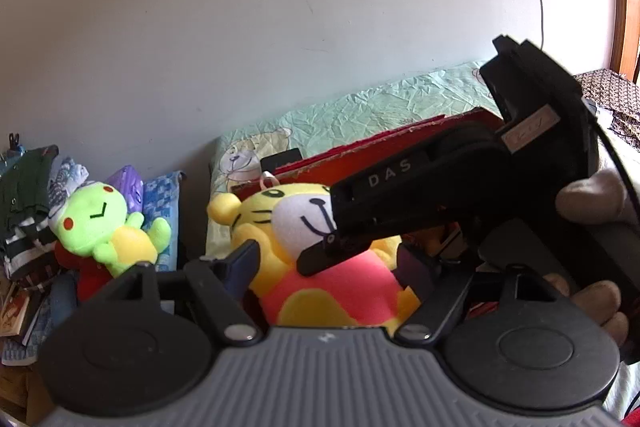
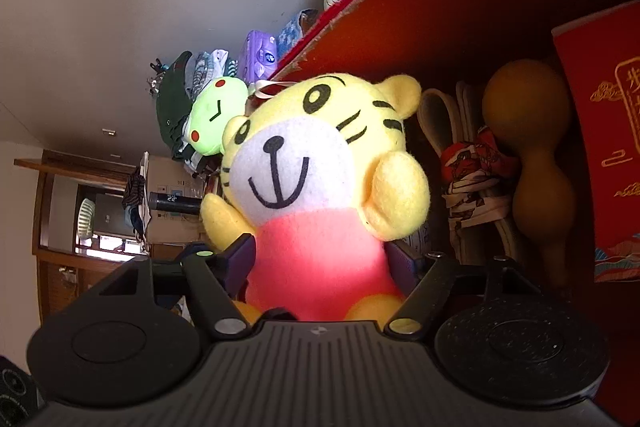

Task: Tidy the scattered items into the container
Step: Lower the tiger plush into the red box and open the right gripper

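The tiger toy [image 2: 316, 187] sits between the two fingers of the right tongs [image 2: 320, 263], in front of the box wall [image 2: 440, 7]. Right of the toy, inside the box, lie a gourd [image 2: 528, 155] and a knotted bundle [image 2: 476, 179]. The frog toy [image 2: 216, 121] is behind it, to the left. The left tongs [image 1: 324, 263] point at the same tiger toy.

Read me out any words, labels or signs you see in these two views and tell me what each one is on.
"DAS": white letters on the right gripper body, seen from the left wrist.
White label sticker on the same gripper: too blurred to read.
Gold characters on the red packet: cut off, unreadable.
Purple pack: print too small.
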A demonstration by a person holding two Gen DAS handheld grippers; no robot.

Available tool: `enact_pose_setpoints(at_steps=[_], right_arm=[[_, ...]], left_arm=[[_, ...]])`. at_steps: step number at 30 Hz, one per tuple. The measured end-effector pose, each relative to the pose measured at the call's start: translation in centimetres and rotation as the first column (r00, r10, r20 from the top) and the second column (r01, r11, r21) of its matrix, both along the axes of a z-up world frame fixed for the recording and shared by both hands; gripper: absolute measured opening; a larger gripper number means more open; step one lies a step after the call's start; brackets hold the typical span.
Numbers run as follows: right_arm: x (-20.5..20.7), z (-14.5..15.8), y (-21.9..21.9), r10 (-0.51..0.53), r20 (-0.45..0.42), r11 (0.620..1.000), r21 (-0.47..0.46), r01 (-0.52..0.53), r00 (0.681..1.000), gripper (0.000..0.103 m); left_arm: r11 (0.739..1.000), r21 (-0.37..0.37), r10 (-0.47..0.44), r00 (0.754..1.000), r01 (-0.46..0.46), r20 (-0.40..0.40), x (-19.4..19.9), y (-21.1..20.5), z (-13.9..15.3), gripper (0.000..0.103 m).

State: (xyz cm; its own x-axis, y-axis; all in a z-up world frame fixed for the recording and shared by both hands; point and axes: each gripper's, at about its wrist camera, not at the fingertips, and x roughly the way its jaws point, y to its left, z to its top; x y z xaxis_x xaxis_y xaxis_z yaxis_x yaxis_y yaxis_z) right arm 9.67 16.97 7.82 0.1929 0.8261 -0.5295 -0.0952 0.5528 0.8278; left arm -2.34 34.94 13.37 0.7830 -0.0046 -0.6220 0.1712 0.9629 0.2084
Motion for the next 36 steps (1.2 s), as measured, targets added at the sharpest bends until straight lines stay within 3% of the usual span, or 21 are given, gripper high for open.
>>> enact_pose_setpoints(at_steps=[2, 5, 8, 10, 11, 20, 26, 36], right_arm=[[-0.3, 0.9, -0.7, -0.011, 0.041, 1.0, -0.006, 0.012, 0.999, 0.075], [-0.4, 1.7, -1.7, -0.07, 0.072, 0.998, 0.013, 0.069, 0.995, 0.073], [0.2, 1.8, -1.9, -0.107, 0.089, 0.994, -0.023, 0.109, 0.99, 0.06], [0.7, 1.2, -1.2, -0.089, 0.068, 0.995, -0.047, 0.093, 0.994, 0.04], [0.9, 0.8, -0.7, -0.081, 0.056, 0.995, -0.054, 0.084, 0.995, 0.038], [1.6, -0.2, 3.1, -0.003, 0.076, 0.988, -0.154, 0.014, 0.997, 0.039], [1.4, -0.1, 1.8, -0.017, 0.068, 0.991, -0.134, 0.026, 0.998, 0.042], [-1.3, 2.5, -1.4, -0.062, 0.191, 0.985, -0.147, 0.09, 0.98, 0.047]], left_arm=[[1.0, -0.011, -0.013, 0.999, 0.012, -0.032, 0.5, -0.5, -0.6, 0.07], [1.0, -0.008, -0.018, 0.999, 0.018, -0.05, 1.0, -1.2, -1.3, 0.068], [1.0, 0.024, -0.004, 0.998, 0.005, -0.062, 1.6, -1.6, -2.0, 0.066], [0.999, 0.041, 0.008, 0.997, -0.005, -0.071, 1.8, -1.5, -2.3, 0.066], [0.999, 0.044, 0.012, 0.997, -0.009, -0.075, 1.9, -1.4, -2.4, 0.066], [0.999, 0.011, 0.046, 0.994, -0.045, -0.094, 2.6, -0.3, -3.0, 0.067], [0.999, 0.011, 0.054, 0.993, -0.053, -0.101, 2.8, -0.9, -3.0, 0.068], [0.997, -0.033, 0.07, 0.993, -0.074, -0.094, 1.2, -1.2, -1.1, 0.069]])
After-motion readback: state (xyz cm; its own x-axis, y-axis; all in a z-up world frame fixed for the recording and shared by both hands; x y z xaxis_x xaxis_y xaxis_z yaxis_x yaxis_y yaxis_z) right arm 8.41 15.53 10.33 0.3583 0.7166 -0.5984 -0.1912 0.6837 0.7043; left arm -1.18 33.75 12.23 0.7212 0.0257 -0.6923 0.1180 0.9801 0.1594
